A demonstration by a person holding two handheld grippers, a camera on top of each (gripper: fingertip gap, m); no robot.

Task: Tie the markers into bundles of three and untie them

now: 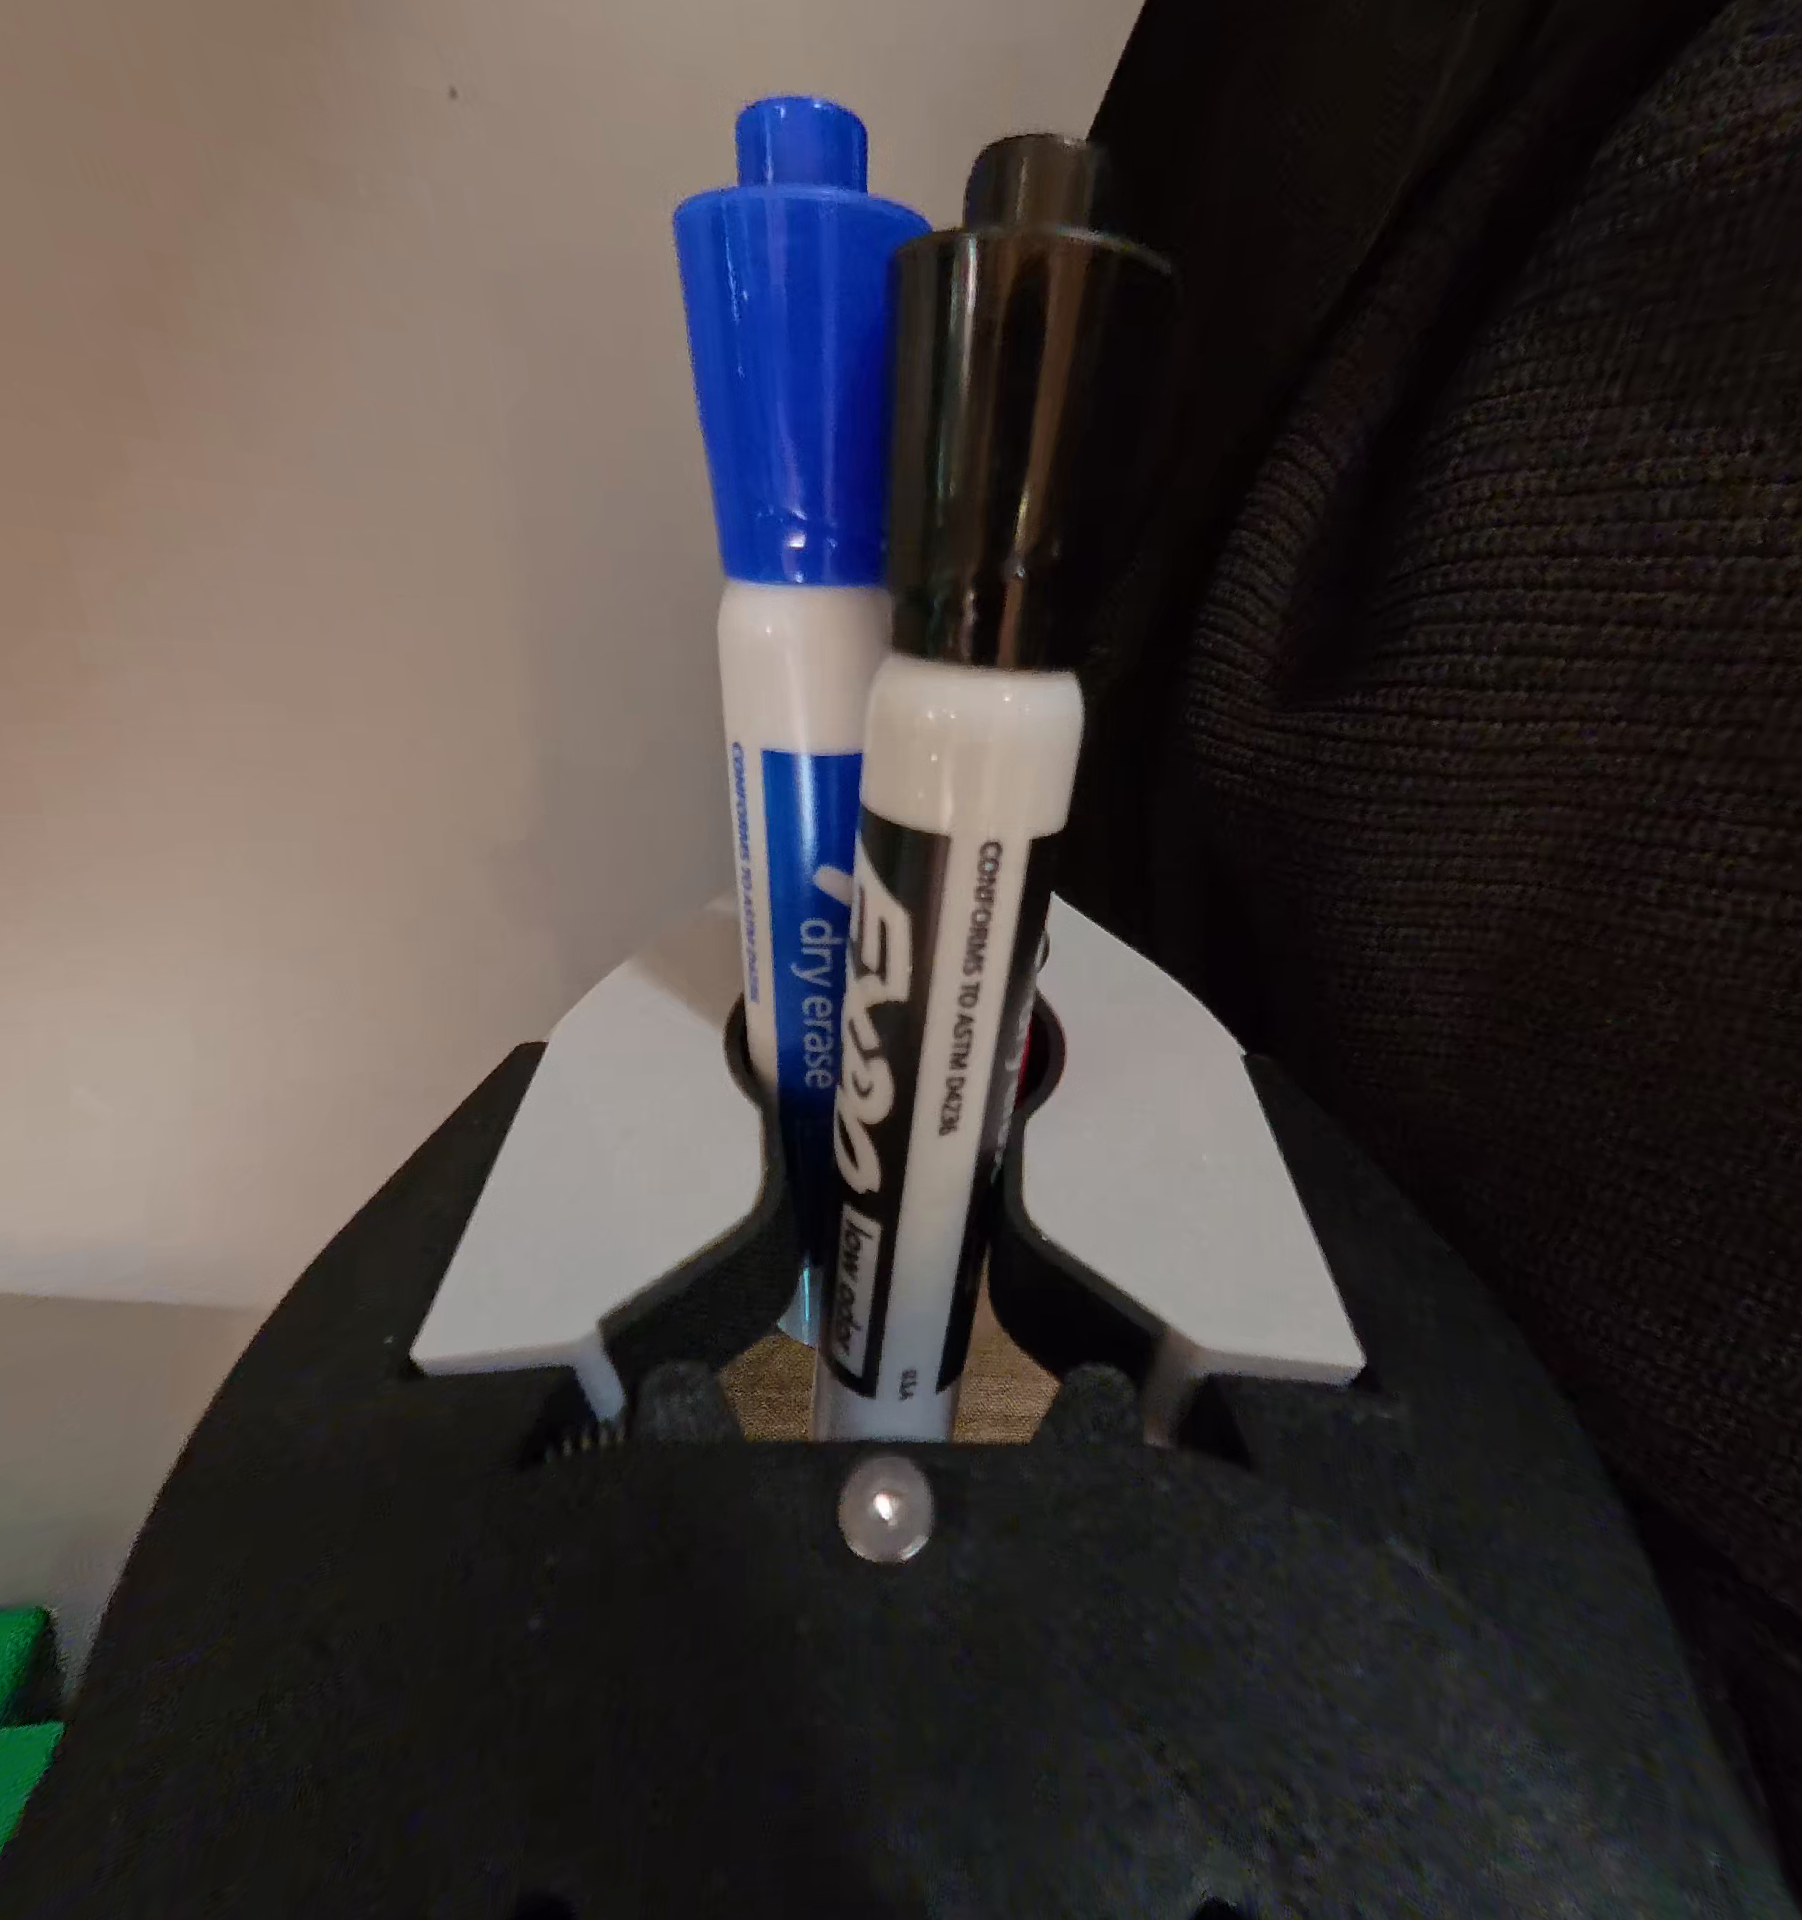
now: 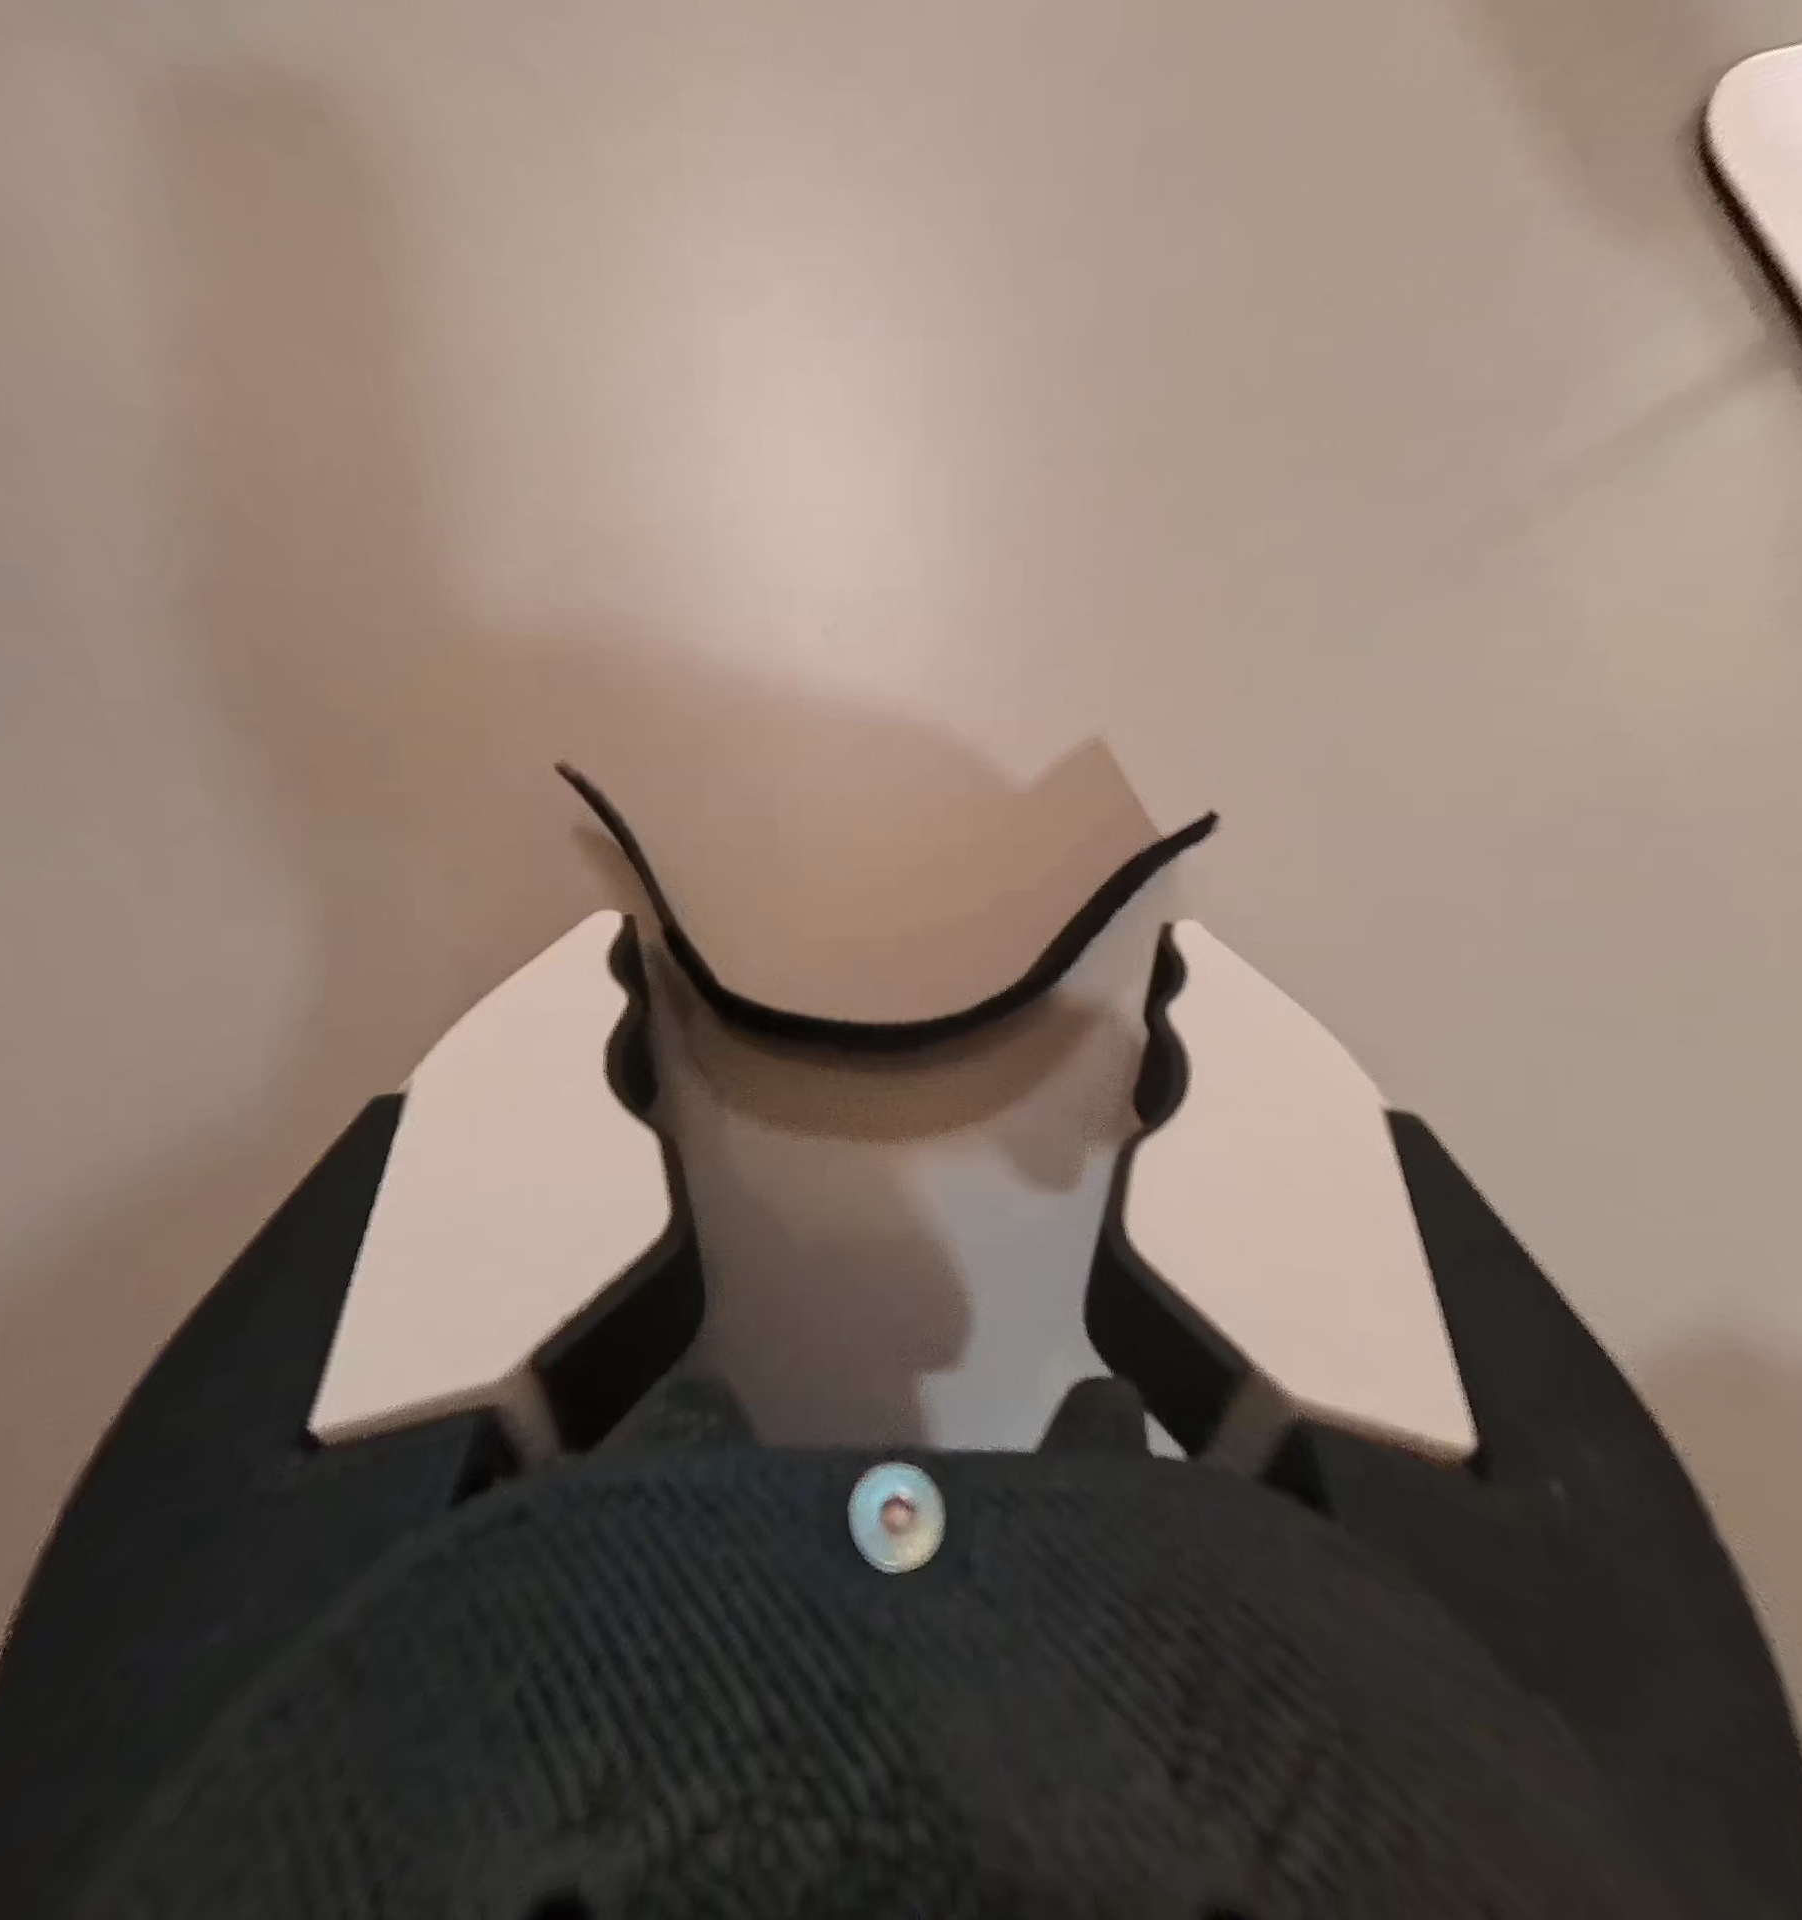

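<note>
Two close forward views, nothing shared

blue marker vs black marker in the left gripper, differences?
Blue marker has a blue cap and blue label band; black marker has a black cap and black band. The black one sits nearer the camera and overlaps the blue one's right side. The blue cap reaches higher in the picture. Both are capped, have white barrels, and stand upright between the left gripper fingers.

Lettering can be read on two dry-erase markers. The blue-capped marker (image 1: 788, 935) has white print running lengthwise on its blue label. The black-capped marker (image 1: 938, 1039) has a black logo and small black print on its white barrel.
</note>
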